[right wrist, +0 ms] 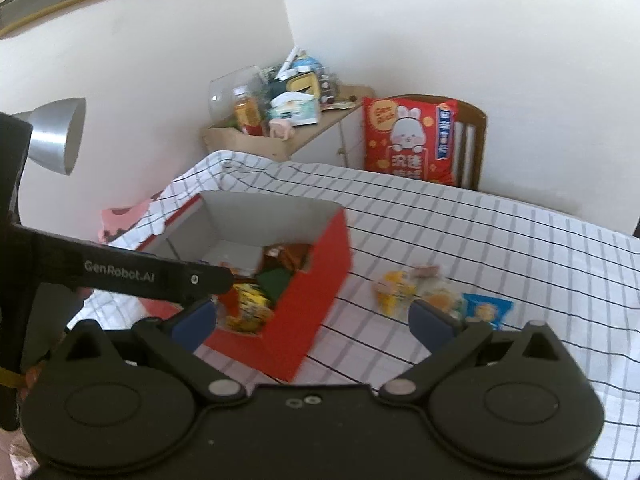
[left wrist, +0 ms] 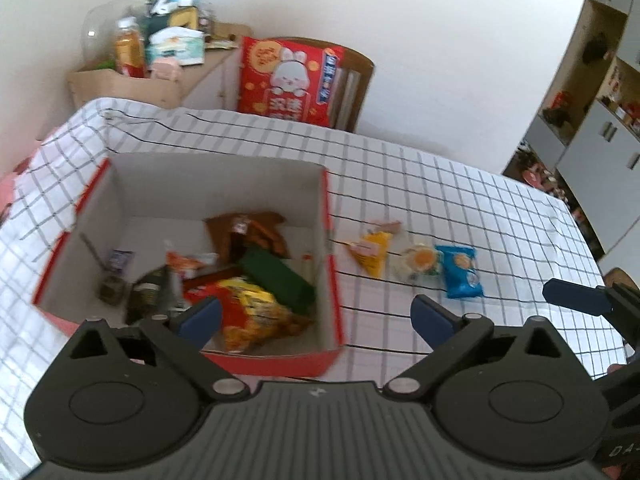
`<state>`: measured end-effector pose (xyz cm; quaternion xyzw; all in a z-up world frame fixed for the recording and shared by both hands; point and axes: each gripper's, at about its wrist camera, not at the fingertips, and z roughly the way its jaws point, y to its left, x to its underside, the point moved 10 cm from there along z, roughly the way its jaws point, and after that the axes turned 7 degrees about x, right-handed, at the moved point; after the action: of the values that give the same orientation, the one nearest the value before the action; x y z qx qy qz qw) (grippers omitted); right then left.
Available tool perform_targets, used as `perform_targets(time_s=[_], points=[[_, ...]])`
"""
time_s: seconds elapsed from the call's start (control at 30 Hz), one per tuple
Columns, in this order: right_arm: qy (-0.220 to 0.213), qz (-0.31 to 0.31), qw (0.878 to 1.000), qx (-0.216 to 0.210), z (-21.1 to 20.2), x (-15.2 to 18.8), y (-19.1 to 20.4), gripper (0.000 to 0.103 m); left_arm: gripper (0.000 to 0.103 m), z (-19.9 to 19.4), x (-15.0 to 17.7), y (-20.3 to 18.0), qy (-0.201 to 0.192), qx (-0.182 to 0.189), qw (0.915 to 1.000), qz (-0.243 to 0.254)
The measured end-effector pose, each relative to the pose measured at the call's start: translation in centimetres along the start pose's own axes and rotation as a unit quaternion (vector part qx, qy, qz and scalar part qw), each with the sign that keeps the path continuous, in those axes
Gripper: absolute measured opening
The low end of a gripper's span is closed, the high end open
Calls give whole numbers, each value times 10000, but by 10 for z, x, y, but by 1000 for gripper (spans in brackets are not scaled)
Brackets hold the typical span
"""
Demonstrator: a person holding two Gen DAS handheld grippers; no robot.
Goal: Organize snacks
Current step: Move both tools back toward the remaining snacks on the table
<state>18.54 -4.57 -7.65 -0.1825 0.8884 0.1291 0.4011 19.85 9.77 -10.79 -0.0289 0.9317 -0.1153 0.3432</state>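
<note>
A white cloth with a dark grid covers the counter [left wrist: 460,184], which stands against a pale wall with a cluttered cabinet and a chair bearing a big red bag behind it. The left claw [left wrist: 316,312] is spread wide with nothing between its blue pads, and the right claw [right wrist: 312,318] likewise gapes empty.

Ahead of the left claw and slightly to its left sits the red box [left wrist: 332,264], open-topped, already holding several packets, among them a yellow bag [left wrist: 256,312] just beyond the left pad and a dark green packet [left wrist: 280,276] behind it. Beyond the left claw's right pad, outside the box, three snacks lie in a row on the cloth: a yellow triangular packet [left wrist: 370,254], a pale round-printed packet [left wrist: 420,264] and a blue packet [left wrist: 460,270], the last two touching.

These loose packets are probably light, soft and slick film, crinkling under pressure, with contents that may crush. A pinch across a sealed edge or the narrow sides looks safest, with gentle closure.
</note>
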Motion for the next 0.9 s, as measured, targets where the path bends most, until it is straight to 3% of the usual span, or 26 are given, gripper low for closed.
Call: perform_targets(time_s=[0.43, 0.67, 0.9], points=[[325, 147, 9973, 643, 12, 25, -102, 103, 101, 63, -11, -77, 145, 40, 9995, 276], [589, 221, 9953, 737, 38, 28, -140, 101, 101, 105, -17, -100, 415, -132, 9979, 474], [806, 166, 9949, 591, 69, 32, -150, 100, 101, 151, -18, -102, 721, -380, 9956, 471]])
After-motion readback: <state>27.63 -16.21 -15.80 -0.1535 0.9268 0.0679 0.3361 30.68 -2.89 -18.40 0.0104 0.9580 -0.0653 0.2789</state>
